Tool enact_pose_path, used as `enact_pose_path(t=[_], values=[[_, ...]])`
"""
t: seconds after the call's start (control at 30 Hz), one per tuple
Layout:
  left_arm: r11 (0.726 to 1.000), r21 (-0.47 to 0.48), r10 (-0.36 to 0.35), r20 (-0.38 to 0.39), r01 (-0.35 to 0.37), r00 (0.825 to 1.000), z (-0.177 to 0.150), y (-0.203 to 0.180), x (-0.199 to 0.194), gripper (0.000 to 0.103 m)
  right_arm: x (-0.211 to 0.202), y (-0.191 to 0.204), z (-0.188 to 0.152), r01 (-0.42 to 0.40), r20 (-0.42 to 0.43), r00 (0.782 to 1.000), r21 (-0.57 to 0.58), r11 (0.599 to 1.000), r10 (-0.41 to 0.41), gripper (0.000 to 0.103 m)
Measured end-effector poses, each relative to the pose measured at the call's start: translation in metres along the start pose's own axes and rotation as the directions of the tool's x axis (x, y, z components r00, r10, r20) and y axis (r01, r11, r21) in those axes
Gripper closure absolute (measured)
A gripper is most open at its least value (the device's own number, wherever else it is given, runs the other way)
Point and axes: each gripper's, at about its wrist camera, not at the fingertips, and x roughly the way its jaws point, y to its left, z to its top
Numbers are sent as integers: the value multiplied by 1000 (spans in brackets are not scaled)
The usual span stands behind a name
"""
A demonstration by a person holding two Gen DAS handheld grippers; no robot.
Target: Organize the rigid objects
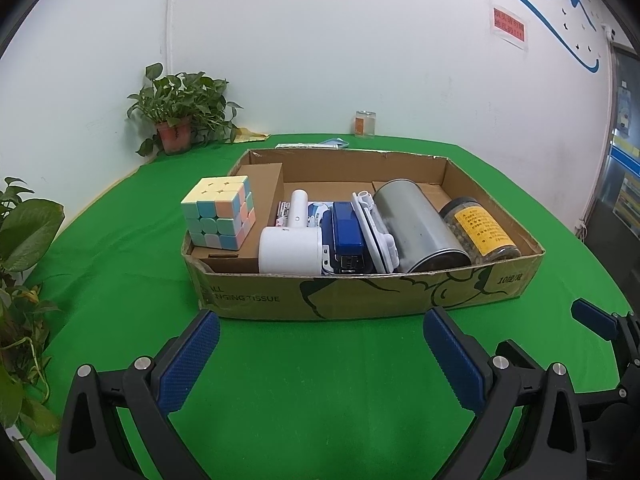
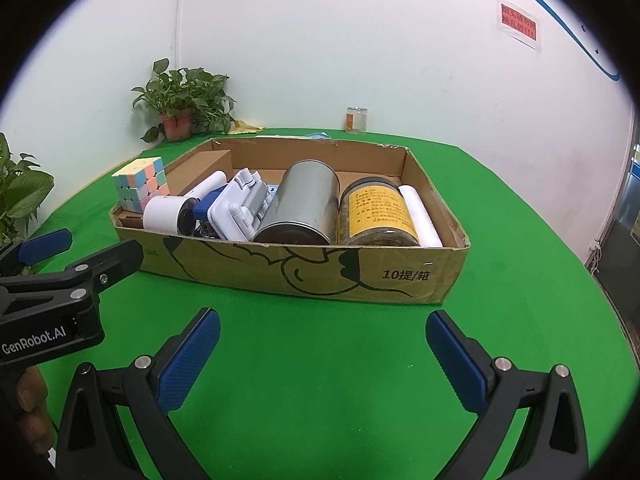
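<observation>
A shallow cardboard box point(image 1: 360, 294) point(image 2: 360, 276) sits on the green table. It holds a pastel puzzle cube point(image 1: 219, 211) point(image 2: 140, 189) on a brown carton, a white cylinder device point(image 1: 291, 249) point(image 2: 166, 214), a blue stapler-like item point(image 1: 347, 236), a white folding stand point(image 2: 240, 210), a metal can point(image 1: 420, 226) point(image 2: 300, 204), a yellow-labelled jar point(image 1: 480, 228) point(image 2: 378, 214) and a white tube point(image 2: 420, 216). My left gripper point(image 1: 322, 354) is open and empty in front of the box. My right gripper point(image 2: 323, 354) is open and empty, also in front.
A potted plant point(image 1: 176, 120) point(image 2: 180, 108) and a glass jar point(image 1: 365, 123) point(image 2: 356, 119) stand at the table's back by the wall. Leaves point(image 1: 24, 240) hang at the left edge. The left gripper's body point(image 2: 60, 292) shows in the right wrist view.
</observation>
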Motion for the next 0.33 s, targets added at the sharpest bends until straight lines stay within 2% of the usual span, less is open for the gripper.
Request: enact_pose_path(t=[0.2, 0.33], values=[[1000, 7, -21, -8, 21, 1000, 1, 1, 7, 0, 2, 0, -1, 0, -6, 1000, 3, 1000, 0, 0], [1000, 4, -21, 14, 21, 1000, 1, 4, 9, 0, 4, 0, -1, 1, -11, 1000, 3, 1000, -1, 0]])
